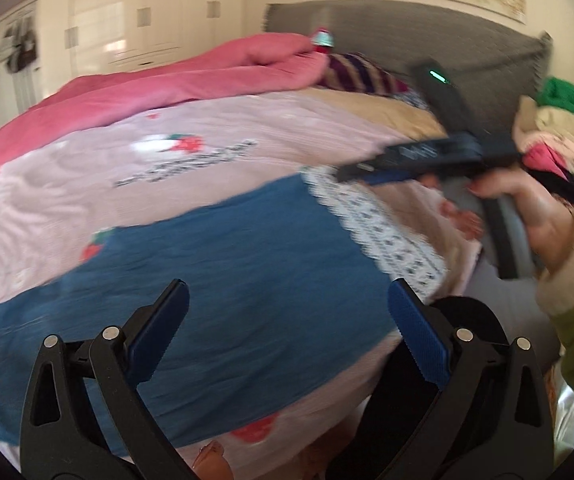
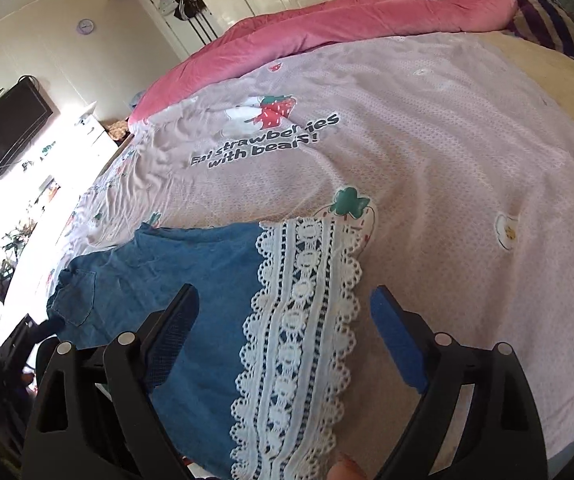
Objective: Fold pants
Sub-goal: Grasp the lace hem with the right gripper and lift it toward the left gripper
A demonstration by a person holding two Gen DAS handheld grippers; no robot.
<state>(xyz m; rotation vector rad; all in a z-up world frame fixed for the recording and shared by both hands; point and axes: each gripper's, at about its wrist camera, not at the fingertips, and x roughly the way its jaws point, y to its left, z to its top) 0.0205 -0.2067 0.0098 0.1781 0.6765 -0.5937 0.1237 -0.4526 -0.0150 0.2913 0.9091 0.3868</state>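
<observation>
Blue denim pants (image 1: 223, 280) with a white lace hem (image 1: 383, 228) lie flat on a pink strawberry bedspread (image 1: 167, 160). My left gripper (image 1: 287, 308) is open and empty, hovering just above the middle of the pants. In the right wrist view the pants (image 2: 191, 280) stretch to the left, a back pocket at their far end, and the lace hem (image 2: 299, 340) lies between the open jaws of my right gripper (image 2: 285, 312), which holds nothing. The right gripper also shows in the left wrist view (image 1: 359, 170), above the hem.
A rolled pink duvet (image 2: 347, 16) lies along the far side of the bed. A striped pillow (image 1: 359, 72) and grey headboard (image 1: 427, 36) are at its head. A pile of clothes (image 1: 559, 136) sits at right. A TV (image 2: 7, 128) hangs on the wall.
</observation>
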